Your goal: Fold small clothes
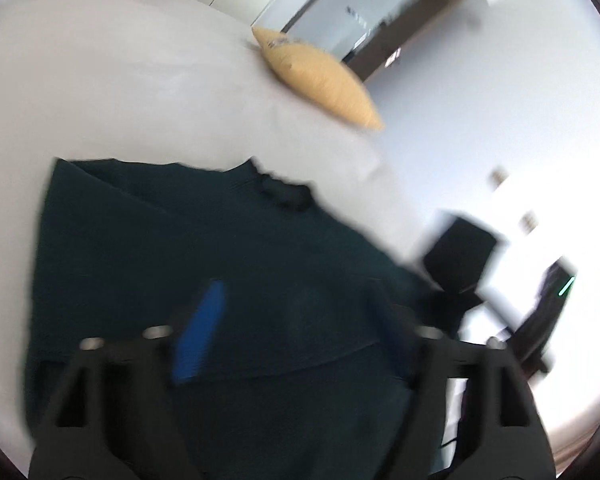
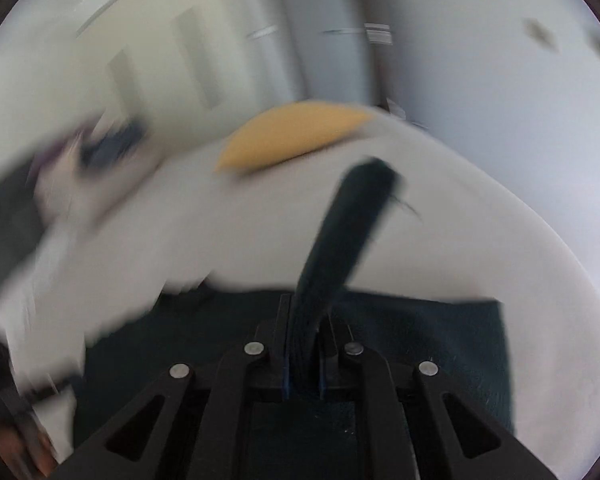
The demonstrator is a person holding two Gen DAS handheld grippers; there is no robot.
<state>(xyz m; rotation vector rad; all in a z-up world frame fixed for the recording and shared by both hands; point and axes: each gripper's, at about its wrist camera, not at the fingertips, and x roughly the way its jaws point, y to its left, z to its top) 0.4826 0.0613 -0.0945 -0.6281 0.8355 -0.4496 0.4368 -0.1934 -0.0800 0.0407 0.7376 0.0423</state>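
White bed (image 1: 120,92) fills both views, dark green garment (image 1: 188,248) spread flat on it, yellow pillow (image 1: 324,80) well beyond. Left gripper (image 1: 296,320) tilted down over the cloth, jaws wide, nothing held. Right gripper (image 2: 304,348) clamped on a raised garment fold, bare sheet ahead
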